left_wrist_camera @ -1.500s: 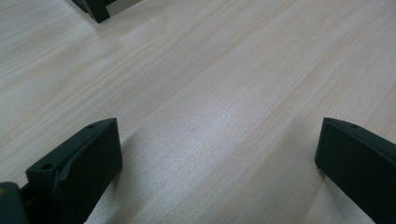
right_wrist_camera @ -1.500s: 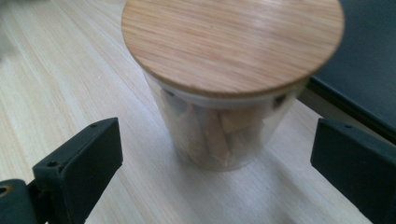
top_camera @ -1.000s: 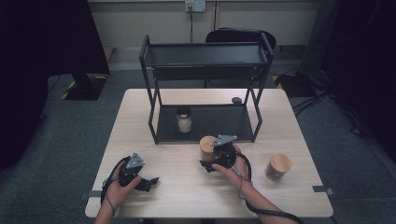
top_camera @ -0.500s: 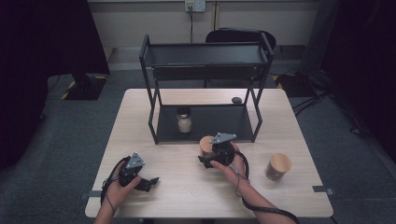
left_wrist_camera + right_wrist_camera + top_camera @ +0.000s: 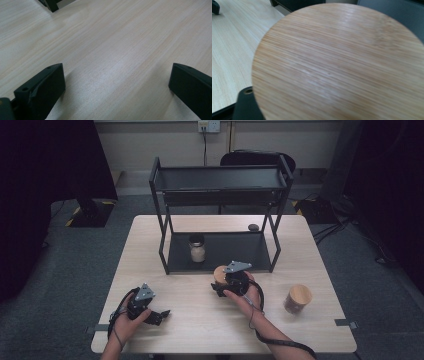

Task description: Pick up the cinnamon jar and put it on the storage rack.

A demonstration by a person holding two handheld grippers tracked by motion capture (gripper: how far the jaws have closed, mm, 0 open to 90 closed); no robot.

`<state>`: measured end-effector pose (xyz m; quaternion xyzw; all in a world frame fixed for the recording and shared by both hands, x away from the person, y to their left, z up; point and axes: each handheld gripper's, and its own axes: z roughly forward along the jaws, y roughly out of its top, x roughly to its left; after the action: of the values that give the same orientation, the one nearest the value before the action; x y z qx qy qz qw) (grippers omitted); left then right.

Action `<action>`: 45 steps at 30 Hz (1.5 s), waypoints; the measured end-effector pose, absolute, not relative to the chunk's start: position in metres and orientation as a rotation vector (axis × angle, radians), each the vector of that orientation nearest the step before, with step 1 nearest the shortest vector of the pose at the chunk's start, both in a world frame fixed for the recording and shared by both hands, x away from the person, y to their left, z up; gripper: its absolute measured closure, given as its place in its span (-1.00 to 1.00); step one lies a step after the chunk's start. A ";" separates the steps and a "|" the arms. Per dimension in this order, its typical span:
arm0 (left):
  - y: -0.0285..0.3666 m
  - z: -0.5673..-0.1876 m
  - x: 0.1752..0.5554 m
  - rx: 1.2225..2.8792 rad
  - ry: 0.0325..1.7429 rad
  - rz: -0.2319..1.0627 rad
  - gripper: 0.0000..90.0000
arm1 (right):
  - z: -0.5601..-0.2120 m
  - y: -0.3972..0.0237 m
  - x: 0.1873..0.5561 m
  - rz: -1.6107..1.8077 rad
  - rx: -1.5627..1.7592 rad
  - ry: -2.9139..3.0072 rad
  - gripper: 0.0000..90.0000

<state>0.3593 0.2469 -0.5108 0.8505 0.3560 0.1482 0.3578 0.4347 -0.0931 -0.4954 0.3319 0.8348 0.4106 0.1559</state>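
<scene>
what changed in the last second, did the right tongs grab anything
The right tongs have just been closing and now clamp the bamboo-lidded jar at the shelf's front. Left tongs, open on the table, the jar on the shelf and the other jar stayed put.

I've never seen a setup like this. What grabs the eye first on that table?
A tall black metal two-tier shelf stands at the back of the pale wooden table, with a small glass jar on its lower tier. Just in front, the right gripper clamps a round bamboo-lidded jar; another like it stands to the right.
</scene>
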 end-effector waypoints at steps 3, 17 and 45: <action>0.247 -0.511 0.359 2.195 0.919 0.382 -1.00 | -0.495 -0.094 0.435 1.173 0.937 2.393 -0.45; 0.247 -0.511 0.359 2.195 0.917 0.381 -1.00 | -0.486 -0.097 0.436 1.175 0.922 2.408 -0.44; 0.247 -0.511 0.359 2.195 0.917 0.381 -1.00 | -0.467 -0.098 0.452 1.161 0.905 2.448 -0.44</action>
<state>0.3593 0.2470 -0.5108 0.8507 0.3553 0.1478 0.3580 0.4519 -0.0978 -0.4672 0.3135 0.8483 0.4024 0.1418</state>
